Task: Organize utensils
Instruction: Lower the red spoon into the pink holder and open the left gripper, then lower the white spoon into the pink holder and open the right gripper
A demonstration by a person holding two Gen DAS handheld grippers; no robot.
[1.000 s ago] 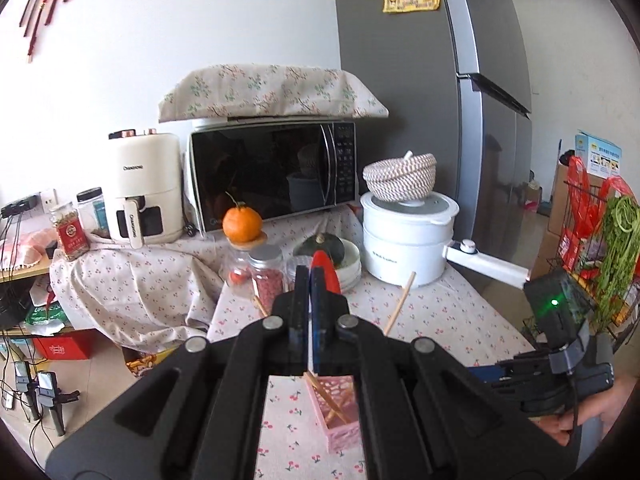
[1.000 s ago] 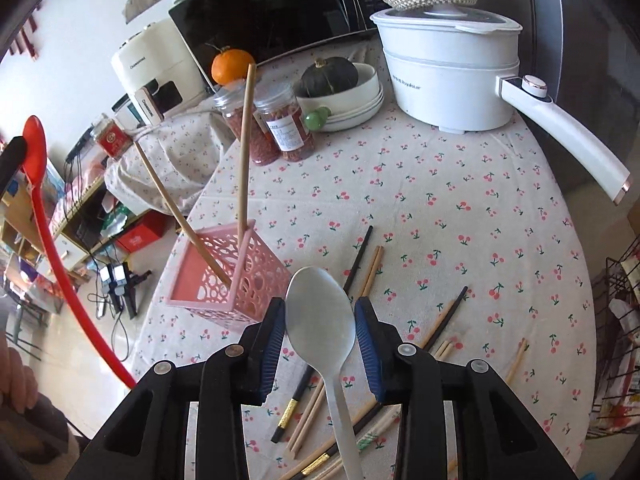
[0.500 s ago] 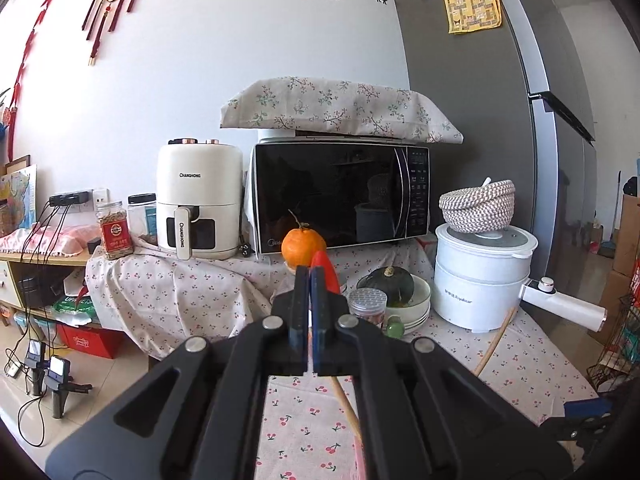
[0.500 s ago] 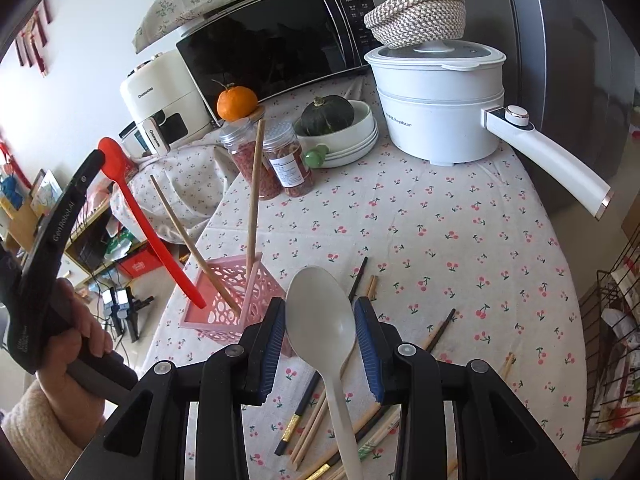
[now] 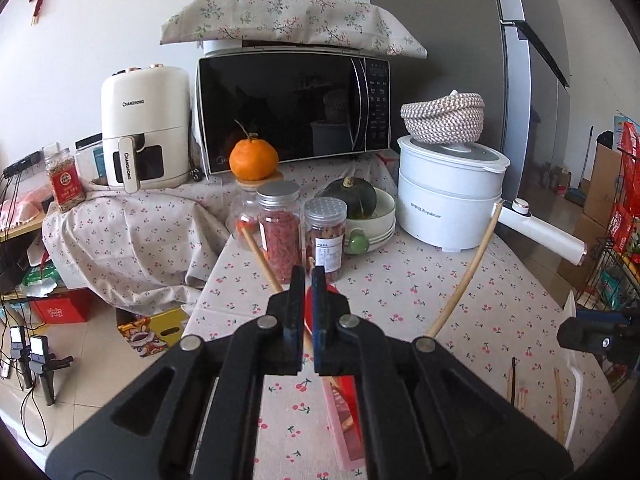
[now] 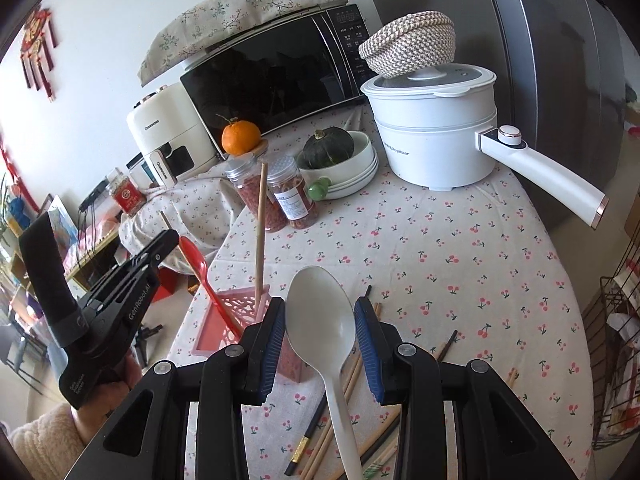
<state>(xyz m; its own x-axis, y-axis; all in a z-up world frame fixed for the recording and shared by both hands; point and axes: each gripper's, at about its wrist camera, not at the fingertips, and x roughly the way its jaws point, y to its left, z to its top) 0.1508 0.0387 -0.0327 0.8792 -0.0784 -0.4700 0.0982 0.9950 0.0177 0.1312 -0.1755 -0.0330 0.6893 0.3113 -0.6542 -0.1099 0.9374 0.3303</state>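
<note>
– Where did we have the red spoon point(image 6: 194, 256)?
– Its handle reached down into the pink basket point(image 6: 236, 306) at the table's left edge, and its bowl stood up just past the tips of our left gripper point(image 5: 307, 276).
– Was that gripper clamped on it?
– Its jaws were almost together and had just eased apart to a thin slit. Red showed through the slit, but we could not tell whether the pads pinched the spoon.
– And our right gripper point(image 6: 319, 304)?
– It grasped the white spoon point(image 6: 320, 332): the bowl sat between the blue pads, concave side towards the camera, with the handle running back under the gripper. We held it above the cloth point(image 6: 440, 260), just right of the basket.
– What else was in the basket?
– Two wooden chopsticks: one point(image 6: 260, 232) near upright, the other point(image 6: 168, 222) leaning left behind the left gripper.
– And on the cloth?
– Loose chopsticks point(image 6: 352, 376), wooden and black, lay scattered below the white spoon. Our hand point(image 6: 116, 376), in a fleecy sleeve, gripped the left gripper's handle.
</note>
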